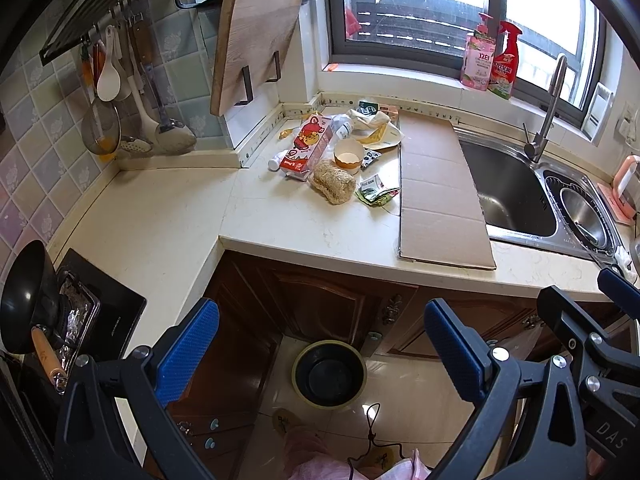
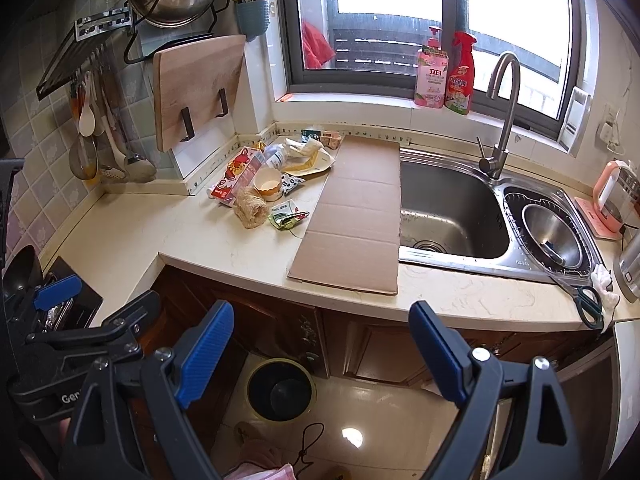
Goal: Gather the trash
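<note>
A pile of trash lies in the counter's back corner: a red milk carton (image 1: 306, 148) (image 2: 236, 178), a loofah scrub (image 1: 334, 181) (image 2: 251, 210), a paper cup (image 1: 348, 154) (image 2: 268, 184), a plastic bottle (image 1: 342, 125), green wrappers (image 1: 377, 192) (image 2: 286, 216) and crumpled paper bags (image 1: 376, 128) (image 2: 308, 156). A black trash bin (image 1: 329, 374) (image 2: 280, 392) stands on the floor below the counter. My left gripper (image 1: 320, 352) and my right gripper (image 2: 320, 352) are open and empty, held above the floor in front of the cabinets, well short of the pile.
A flat cardboard sheet (image 1: 436, 192) (image 2: 356, 216) lies between the trash and the steel sink (image 1: 508, 188) (image 2: 452, 208). A tap (image 2: 500, 112), scissors (image 2: 588, 308), a kettle (image 2: 612, 196), a wok on the stove (image 1: 28, 296) and a cutting board (image 1: 252, 48) surround the counter.
</note>
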Motion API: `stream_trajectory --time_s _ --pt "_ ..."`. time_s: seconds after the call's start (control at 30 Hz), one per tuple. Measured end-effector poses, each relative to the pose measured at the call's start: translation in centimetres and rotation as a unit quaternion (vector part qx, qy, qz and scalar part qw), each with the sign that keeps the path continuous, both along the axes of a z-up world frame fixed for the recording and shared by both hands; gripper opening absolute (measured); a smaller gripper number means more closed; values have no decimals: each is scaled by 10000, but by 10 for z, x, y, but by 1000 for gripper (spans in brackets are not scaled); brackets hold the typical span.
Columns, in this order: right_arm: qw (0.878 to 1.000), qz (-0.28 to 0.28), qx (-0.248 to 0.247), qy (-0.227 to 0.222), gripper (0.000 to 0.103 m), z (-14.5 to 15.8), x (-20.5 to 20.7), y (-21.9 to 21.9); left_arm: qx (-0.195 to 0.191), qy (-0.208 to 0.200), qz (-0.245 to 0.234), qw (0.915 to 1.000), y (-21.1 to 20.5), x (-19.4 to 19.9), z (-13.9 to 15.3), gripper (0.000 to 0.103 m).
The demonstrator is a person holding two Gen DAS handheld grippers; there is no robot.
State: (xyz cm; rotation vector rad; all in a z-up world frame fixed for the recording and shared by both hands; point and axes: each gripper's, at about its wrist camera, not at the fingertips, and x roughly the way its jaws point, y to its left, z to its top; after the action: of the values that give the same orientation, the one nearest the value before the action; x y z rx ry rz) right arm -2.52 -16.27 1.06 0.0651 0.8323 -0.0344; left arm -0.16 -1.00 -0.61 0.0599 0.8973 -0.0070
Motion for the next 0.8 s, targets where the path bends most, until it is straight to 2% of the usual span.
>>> stream_trajectory --time_s 0.8 --pt "9996 254 -128 -16 90 3 6 -4 47 35 159 9999 -3 3 3 101"
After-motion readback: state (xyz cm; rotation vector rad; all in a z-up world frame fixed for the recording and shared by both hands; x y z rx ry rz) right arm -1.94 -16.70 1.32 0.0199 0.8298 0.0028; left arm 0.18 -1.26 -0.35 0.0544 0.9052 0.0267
